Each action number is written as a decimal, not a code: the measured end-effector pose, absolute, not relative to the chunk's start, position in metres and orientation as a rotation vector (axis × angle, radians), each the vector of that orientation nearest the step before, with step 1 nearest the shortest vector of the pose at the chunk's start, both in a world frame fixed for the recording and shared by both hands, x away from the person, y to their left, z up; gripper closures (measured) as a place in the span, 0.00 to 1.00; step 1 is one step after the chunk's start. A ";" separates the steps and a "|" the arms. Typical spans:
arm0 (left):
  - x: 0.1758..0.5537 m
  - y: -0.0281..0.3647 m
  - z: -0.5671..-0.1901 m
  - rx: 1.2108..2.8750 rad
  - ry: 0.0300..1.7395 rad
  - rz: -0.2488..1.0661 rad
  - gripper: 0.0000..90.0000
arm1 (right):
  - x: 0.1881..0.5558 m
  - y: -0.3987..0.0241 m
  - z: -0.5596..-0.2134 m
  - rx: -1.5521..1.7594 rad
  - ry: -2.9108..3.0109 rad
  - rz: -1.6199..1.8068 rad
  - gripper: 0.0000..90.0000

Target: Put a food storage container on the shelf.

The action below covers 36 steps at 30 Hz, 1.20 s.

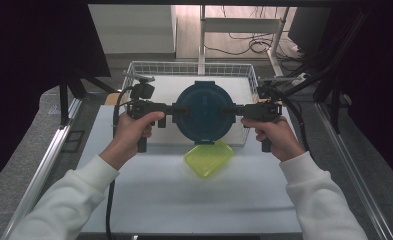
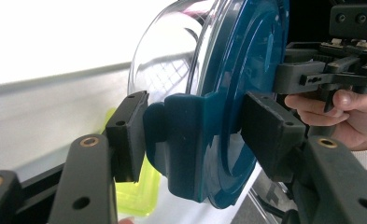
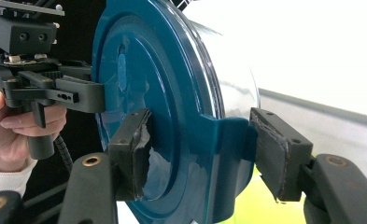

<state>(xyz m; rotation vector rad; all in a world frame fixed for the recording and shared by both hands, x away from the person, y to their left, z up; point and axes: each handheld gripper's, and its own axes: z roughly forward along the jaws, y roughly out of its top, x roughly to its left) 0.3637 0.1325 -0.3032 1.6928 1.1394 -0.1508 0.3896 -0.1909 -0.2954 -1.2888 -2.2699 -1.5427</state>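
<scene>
Two grippers carry one thing between them: a round container with a dark teal lid (image 1: 202, 111), held up above the white table (image 1: 184, 200) in front of a wire basket (image 1: 134, 67); my left gripper (image 1: 170, 111) clamps the latch tab on its left edge and my right gripper (image 1: 235, 111) clamps the tab on the opposite edge, each pair of jaws part-closed with pads pressing on the tab; I read no brand, label or writing anywhere, the lid showing just moulded rings and a raised oval.

From the high view I see the lid face-on, tipped up towards me, and a lime-green box (image 1: 208, 158) lying on the table just below it; the clear body behind the lid is not apparent there; the left gripper view gives it to me, a transparent domed bowl (image 2: 172, 60) with the basket's mesh showing through it, the teal lid (image 2: 237, 102) edge-on, the tab gripped by the pads (image 2: 127, 135), the green box (image 2: 134, 191) low behind them, and the right gripper (image 2: 326, 74) and hand (image 2: 340, 114) beyond; the right gripper view shows the lid's outer face (image 3: 144, 93), the tab between its pads (image 3: 132, 154), and the left gripper (image 3: 45, 84) in its hand (image 3: 13, 135).

The table is pale, matt, framed by metal rails; past the basket I see a light floor with trailing cables, a white stand, dark screens at both sides; both forearms wear white sleeves.
</scene>
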 end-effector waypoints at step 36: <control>0.461 0.157 -0.291 1.644 1.129 -0.175 0.47 | 0.485 -0.168 -0.270 -1.339 -2.250 -1.522 0.46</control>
